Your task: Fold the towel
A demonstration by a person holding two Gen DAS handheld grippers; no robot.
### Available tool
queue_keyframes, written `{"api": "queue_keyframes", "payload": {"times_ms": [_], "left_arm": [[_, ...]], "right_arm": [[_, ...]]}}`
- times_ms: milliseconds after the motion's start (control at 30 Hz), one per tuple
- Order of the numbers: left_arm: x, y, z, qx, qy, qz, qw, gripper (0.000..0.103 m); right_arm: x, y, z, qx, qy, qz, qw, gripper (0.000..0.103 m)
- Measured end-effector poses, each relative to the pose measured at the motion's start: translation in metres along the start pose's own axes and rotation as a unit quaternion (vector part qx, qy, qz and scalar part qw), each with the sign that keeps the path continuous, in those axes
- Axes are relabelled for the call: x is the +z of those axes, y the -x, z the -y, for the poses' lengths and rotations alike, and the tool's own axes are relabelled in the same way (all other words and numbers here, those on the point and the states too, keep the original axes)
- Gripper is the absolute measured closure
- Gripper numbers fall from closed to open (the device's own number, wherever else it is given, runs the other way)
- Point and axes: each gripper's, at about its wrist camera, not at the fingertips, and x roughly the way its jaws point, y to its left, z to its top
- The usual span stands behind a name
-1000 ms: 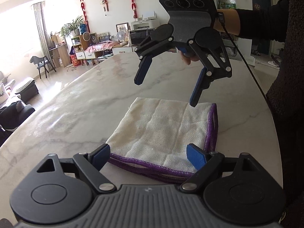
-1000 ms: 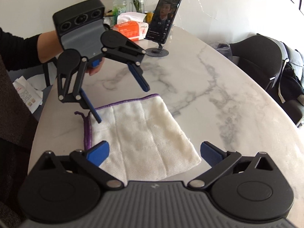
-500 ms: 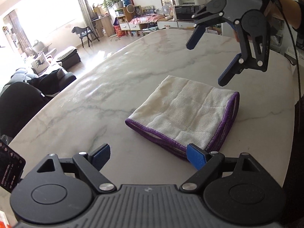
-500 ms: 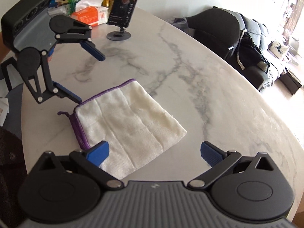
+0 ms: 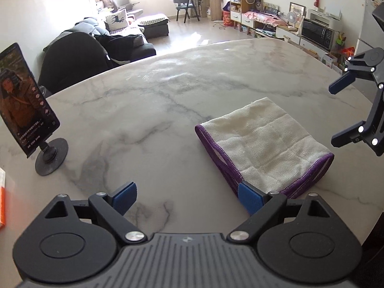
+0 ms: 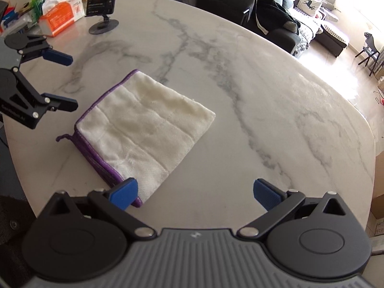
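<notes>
towel point(image 6: 144, 129) lies folded on the marble table point(image 5: 156, 100), purple hems stacked. left gripper point(image 5: 187, 198) and right gripper point(image 6: 194, 192) both spread wide, empty, hovering just off it — a careless finger could snag that loose hem loop and unfold it.

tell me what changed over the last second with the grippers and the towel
Both grippers drew back and apart from above the towel: the left gripper swung out toward the phone side, the right gripper to the opposite side. Nothing was grasped or released; both were open and empty throughout. The towel stayed folded in the same spot on the table.
</notes>
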Motion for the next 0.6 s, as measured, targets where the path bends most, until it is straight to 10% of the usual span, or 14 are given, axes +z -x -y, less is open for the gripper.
{"api": "queue_keyframes", "payload": {"times_ms": [600], "left_arm": [[0.006,0.023,0.048,0.099,0.016,-0.007,0.9950,0.004]], "right_arm": [[-0.014,0.017,-0.023,-0.066,-0.056,0.016,0.996,0.000]]}}
